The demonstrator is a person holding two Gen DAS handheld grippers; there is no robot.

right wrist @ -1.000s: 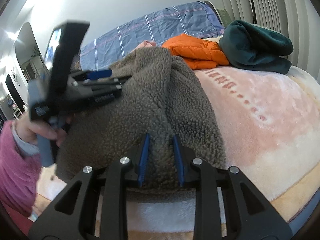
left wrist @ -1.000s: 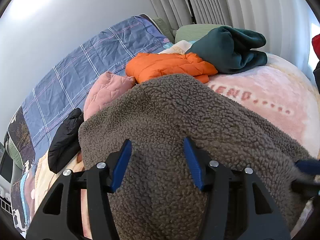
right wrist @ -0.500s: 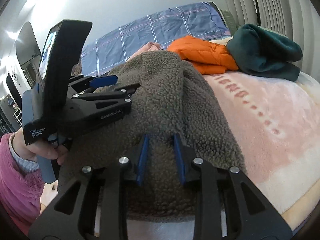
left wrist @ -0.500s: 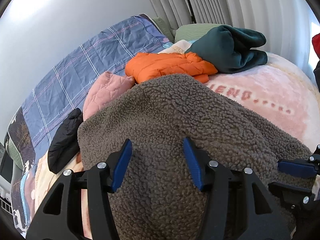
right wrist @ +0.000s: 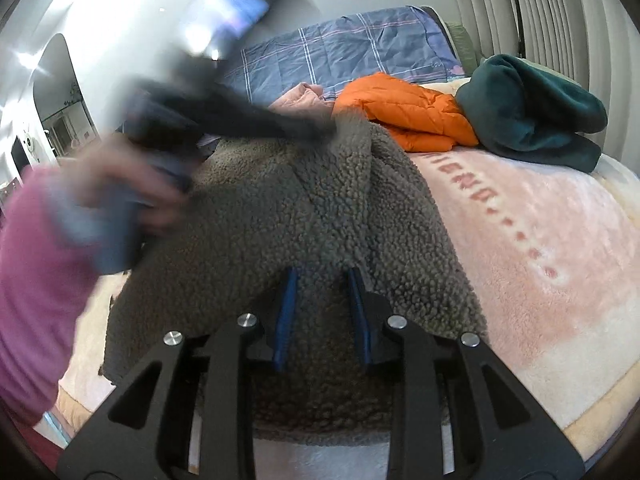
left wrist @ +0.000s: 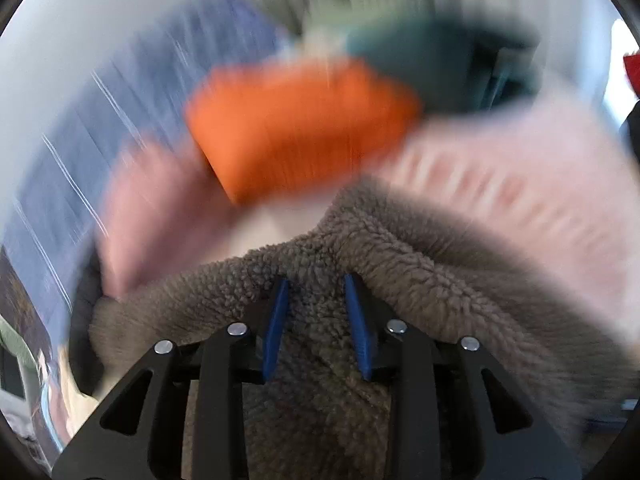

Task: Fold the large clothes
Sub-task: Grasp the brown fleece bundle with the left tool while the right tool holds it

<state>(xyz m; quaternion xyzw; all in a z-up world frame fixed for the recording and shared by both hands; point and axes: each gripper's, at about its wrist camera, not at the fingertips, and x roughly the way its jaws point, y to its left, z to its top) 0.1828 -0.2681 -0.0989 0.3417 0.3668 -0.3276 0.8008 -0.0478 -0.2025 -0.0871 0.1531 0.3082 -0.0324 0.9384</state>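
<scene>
While most of the left wrist view is smeared by motion blur, we can make out our left gripper (left wrist: 316, 320) with its blue pads pinched on a raised fold of the grey-brown sherpa fleece garment (left wrist: 420, 280); its jaws have just been closing, and the fleece is bunched between them. Our right gripper (right wrist: 322, 312) is likewise clamped on the near edge of the same garment (right wrist: 280, 208), with fleece pressed between its blue pads.

We see the garment lying in a heap on the bed, spread over a pink plush blanket (right wrist: 540, 240) with a line of red lettering. From the right wrist view, the left hand (right wrist: 120, 200) appears as a blur at the garment's far left side, next to a magenta sleeve (right wrist: 36, 280).

Beyond the fleece lie an orange puffer jacket (right wrist: 408, 116) and, just beside it to the right, a dark green sweatshirt (right wrist: 532, 116). A pink quilted garment (right wrist: 304, 98) peeks out behind the fleece, with a blue checked duvet (right wrist: 340, 48) further back along the wall. Pale pleated curtains (right wrist: 540, 8) hang at the right.
</scene>
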